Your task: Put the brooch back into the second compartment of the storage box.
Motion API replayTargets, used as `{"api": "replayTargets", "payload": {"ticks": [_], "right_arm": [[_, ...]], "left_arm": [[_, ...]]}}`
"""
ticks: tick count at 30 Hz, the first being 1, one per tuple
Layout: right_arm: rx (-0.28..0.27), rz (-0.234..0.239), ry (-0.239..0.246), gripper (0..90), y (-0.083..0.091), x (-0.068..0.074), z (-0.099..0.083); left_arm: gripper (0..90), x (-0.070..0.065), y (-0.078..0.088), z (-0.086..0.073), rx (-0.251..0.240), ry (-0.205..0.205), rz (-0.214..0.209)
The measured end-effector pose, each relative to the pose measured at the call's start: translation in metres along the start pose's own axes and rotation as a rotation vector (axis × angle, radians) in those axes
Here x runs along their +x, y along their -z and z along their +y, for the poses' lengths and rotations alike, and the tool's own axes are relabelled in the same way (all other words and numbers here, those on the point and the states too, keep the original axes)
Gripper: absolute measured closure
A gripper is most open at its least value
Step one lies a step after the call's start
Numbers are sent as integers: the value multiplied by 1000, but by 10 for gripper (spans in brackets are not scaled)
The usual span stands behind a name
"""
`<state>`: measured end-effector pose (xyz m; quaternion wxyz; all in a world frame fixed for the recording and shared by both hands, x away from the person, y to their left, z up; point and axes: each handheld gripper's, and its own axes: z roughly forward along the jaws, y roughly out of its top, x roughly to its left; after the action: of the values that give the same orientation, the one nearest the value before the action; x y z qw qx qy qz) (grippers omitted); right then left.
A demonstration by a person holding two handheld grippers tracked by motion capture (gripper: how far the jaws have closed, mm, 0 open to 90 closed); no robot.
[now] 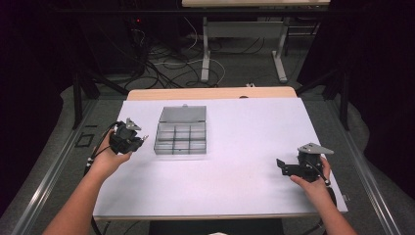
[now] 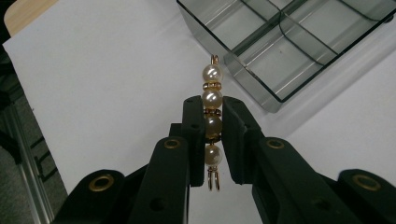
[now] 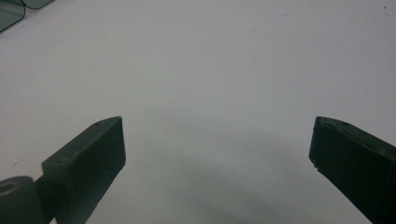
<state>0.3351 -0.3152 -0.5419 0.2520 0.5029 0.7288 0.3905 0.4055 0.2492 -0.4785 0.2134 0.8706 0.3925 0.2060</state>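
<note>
Left claw (image 2: 212, 119) grips unlabelled pearl string (image 2: 211, 116) beside clear box (image 2: 261, 88)

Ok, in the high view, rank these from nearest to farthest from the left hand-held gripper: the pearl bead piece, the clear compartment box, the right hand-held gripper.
1. Pearl-and-gold bead piece: clamped between the left hand-held gripper's jaws.
2. Clear grey plastic compartment box: just to its right, lid open.
3. Right hand-held gripper: far across the white table, near the front right, jaws open.
</note>
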Motion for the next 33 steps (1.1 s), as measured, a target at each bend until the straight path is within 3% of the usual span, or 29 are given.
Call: {"api": "replayTargets", "payload": {"ticks": [13, 33], "right_arm": [[-1, -3, -2, 32, 0, 0, 0], [-1, -3, -2, 33, 1, -1, 0]], "left_arm": [[800, -5, 1, 13, -36, 26, -4], [800, -20, -8, 39, -86, 24, -32]]}}
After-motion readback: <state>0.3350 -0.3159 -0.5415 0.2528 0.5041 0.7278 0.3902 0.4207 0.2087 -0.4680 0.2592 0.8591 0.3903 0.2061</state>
